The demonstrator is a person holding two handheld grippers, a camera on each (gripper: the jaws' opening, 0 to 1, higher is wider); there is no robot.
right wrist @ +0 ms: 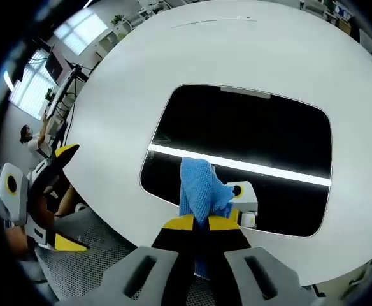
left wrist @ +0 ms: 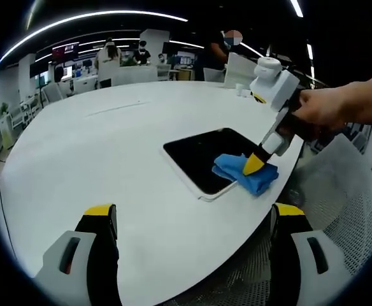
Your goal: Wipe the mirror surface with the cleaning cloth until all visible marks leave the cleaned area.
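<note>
Right gripper (right wrist: 200, 222) is clenched on the blue cleaning cloth (right wrist: 200, 185), pressing it on the mirror's (right wrist: 250, 127) near edge, lower centre of the right gripper view. The unwiped glass runs up-frame from the cloth, long axis left-right. Left gripper (left wrist: 192, 217) hangs back, jaws spread, holding nothing. White oval table (left wrist: 97, 146); open-plan office behind.

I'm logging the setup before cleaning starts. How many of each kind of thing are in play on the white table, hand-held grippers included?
Mirror: 1
Blue cloth: 1
Hand-held gripper: 2, left and right
Total: 4
</note>
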